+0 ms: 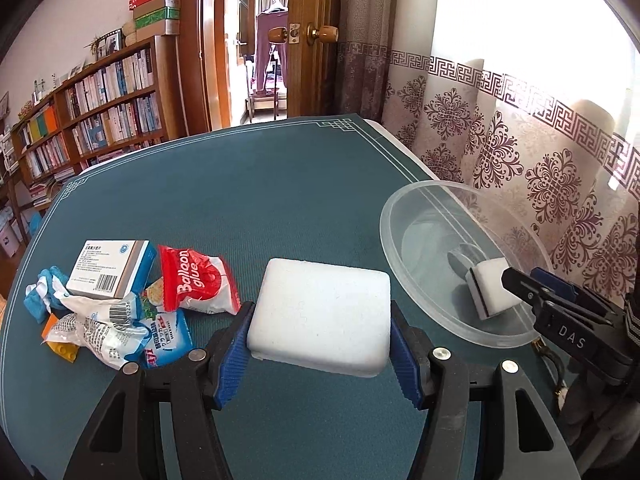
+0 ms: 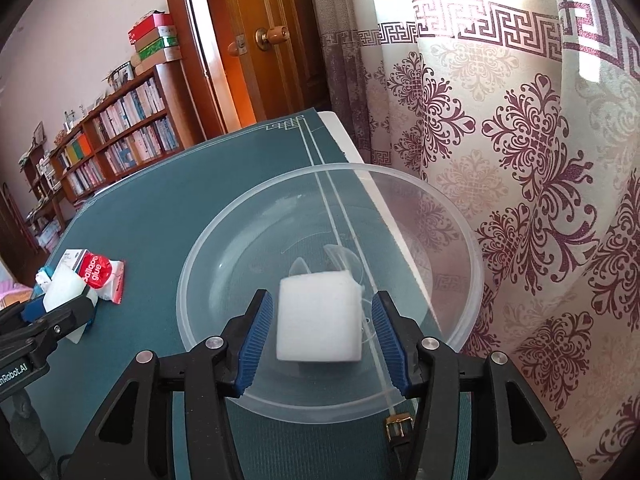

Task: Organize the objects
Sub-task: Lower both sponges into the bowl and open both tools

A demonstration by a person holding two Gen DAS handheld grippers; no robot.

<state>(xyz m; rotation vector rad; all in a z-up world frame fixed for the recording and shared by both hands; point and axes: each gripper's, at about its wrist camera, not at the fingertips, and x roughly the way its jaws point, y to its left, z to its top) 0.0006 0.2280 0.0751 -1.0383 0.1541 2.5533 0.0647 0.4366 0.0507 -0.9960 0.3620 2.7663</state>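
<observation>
From the left wrist, we see our left hand-held gripper (image 1: 320, 340) clamped on a large white sponge block (image 1: 320, 316), carried above the green surface (image 1: 240, 208), between the packet pile (image 1: 132, 300) and the clear bowl (image 1: 404, 216). It looks light and soft; we would keep pinching its flat sides gently.

From the right wrist, our right hand-held gripper (image 2: 322, 330) stands parted around a small white sponge (image 2: 318, 320) inside the bowl (image 2: 224, 236), pads clear of it. It likely squashes easily and weighs little.

Clear glossy plastic bowl (image 2: 460, 320); matt white foam block (image 1: 320, 316); teal cloth mat (image 1: 240, 200).
</observation>
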